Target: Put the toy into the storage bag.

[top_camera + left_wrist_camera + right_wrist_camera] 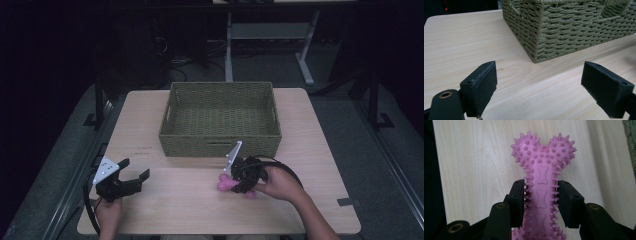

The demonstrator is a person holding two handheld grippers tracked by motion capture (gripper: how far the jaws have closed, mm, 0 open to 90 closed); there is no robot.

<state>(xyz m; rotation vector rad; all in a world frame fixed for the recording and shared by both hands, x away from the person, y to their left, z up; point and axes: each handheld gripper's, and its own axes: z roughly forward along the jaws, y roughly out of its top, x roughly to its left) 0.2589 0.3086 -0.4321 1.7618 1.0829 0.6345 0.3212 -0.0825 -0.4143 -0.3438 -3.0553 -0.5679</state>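
Right tool (541, 200) clamps the pink spiked bone (543, 170).

Both grippers are matte black with blocky, flat-faced jaws. The left gripper (134, 179) carries a pale grey three-cornered plate and trails a black cable; brass-ringed screw holes sit in its arms. The right gripper (541, 203) bears a like plate, looped black cable, and small screws on its pads. Both forearms are bare of sleeves.
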